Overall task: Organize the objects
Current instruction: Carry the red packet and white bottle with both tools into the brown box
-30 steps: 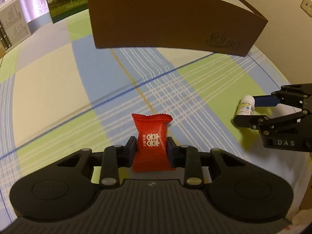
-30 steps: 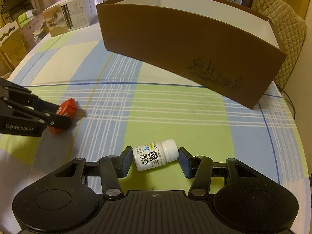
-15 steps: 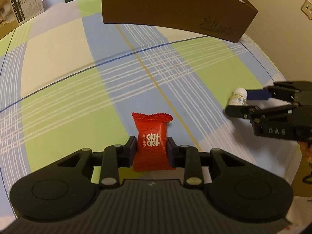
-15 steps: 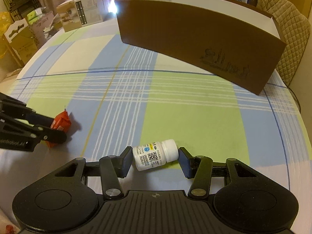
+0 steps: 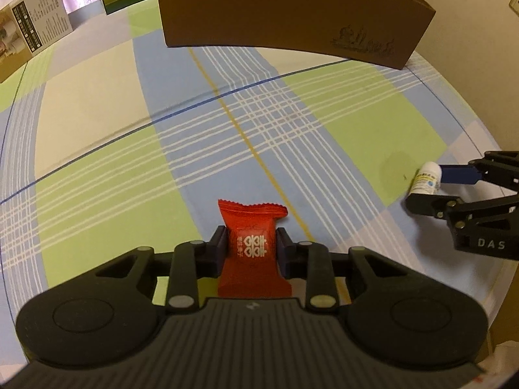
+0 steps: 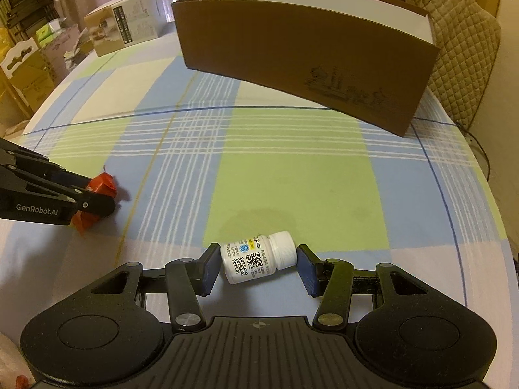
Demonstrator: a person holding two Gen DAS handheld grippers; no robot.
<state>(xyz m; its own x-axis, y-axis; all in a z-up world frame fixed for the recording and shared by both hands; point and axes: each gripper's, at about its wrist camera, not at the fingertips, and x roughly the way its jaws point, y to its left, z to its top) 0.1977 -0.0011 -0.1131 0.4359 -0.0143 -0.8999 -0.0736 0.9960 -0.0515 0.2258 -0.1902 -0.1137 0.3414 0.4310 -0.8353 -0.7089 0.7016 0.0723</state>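
Left tongs (image 5: 250,247) pinching a red candy packet (image 5: 251,249), right tongs (image 6: 258,264) clamping a white pill bottle (image 6: 258,257) end to end, both well in front of the brown cardboard box (image 6: 301,64) on the plaid-covered desk (image 6: 292,175), packet left of the bottle

Your left tongs (image 5: 250,248) hide the red packet's (image 5: 249,246) lower end — the brown box (image 6: 305,64) beyond keeps its inside out of sight.
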